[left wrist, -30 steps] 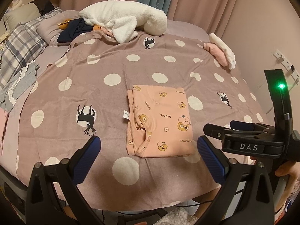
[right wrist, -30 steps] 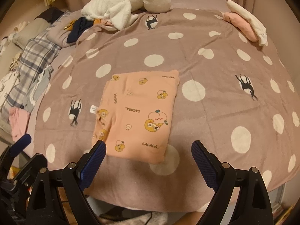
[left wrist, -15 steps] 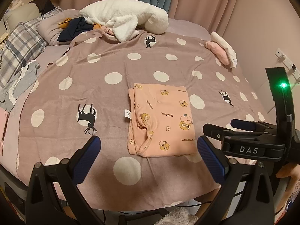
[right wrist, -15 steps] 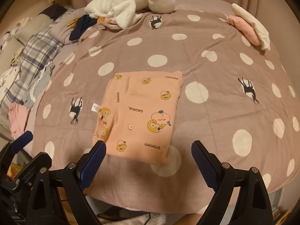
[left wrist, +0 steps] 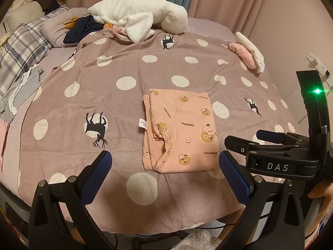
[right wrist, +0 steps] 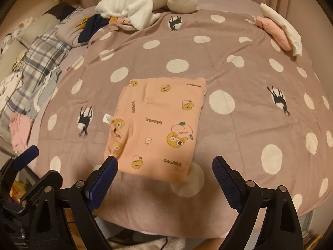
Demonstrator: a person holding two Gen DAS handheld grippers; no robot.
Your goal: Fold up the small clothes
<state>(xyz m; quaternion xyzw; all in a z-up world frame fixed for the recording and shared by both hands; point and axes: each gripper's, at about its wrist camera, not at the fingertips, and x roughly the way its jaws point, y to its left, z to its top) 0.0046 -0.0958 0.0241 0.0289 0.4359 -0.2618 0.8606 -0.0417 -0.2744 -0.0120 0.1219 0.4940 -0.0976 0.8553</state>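
Clothing in the form of a folded pink garment printed with cartoon bears is laid flat on a polka-dot blanket that is spread over a bed. A white label is seen sticking out at its left edge.

In the left wrist view, the left hand-held gripper is held above the blanket's near edge with its blue pads spread wide apart; nothing is pinched between them. The garment's near edge is seen between the two pads, further into the bed, and is not touched. The right hand-held gripper is seen at the right of that view, just beside the garment's near right corner.

In the right wrist view, the right hand-held gripper is likewise spread wide and empty. The garment lies just beyond its pads, with the near edge between them.

A white fleece bundle and a dark piece of clothing are piled at the far side, well apart from the garment.
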